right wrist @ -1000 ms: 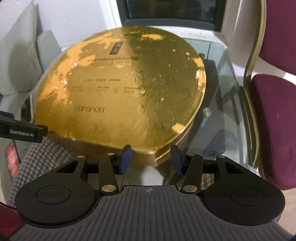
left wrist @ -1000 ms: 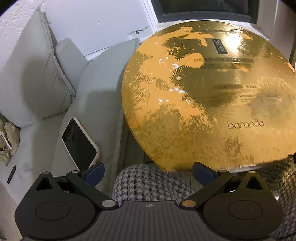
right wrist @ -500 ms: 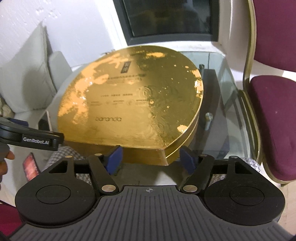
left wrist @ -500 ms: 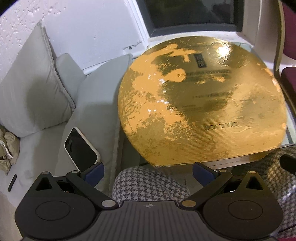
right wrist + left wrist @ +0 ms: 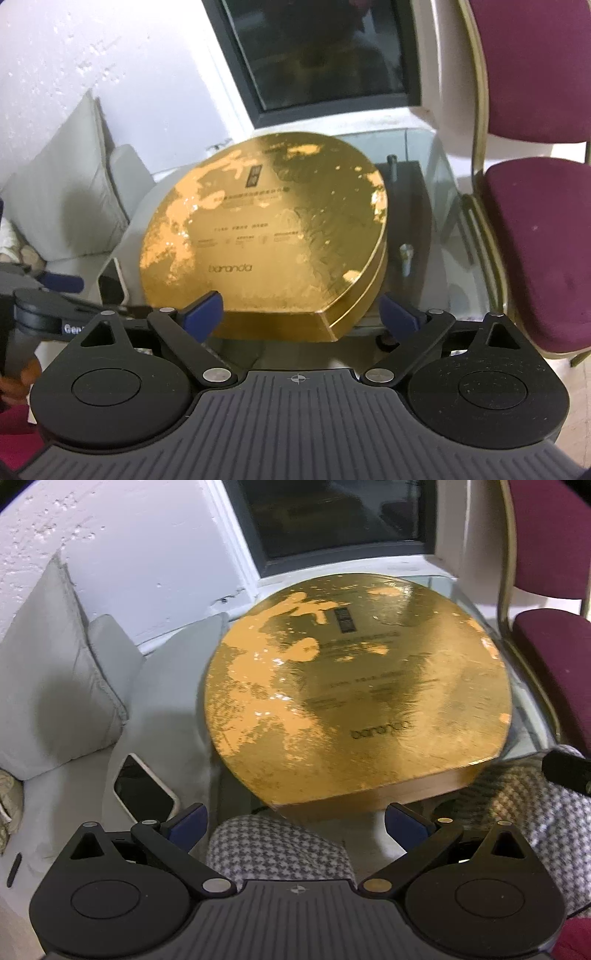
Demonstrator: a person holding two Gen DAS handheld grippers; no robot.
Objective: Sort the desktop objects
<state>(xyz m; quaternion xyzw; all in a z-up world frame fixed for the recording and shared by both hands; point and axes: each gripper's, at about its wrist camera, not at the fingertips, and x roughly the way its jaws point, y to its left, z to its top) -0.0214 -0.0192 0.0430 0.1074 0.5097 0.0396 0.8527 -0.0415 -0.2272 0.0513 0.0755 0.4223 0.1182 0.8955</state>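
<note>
One gold box [image 5: 266,236] on glass table [image 5: 436,206]; one phone [image 5: 144,792]; two chairs.

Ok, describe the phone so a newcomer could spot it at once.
Start at the glass table carrying the big gold box. Left of it is a grey cushion; the phone lies flat there, a dark screen in a white case, the only small glossy slab among soft fabric.
</note>
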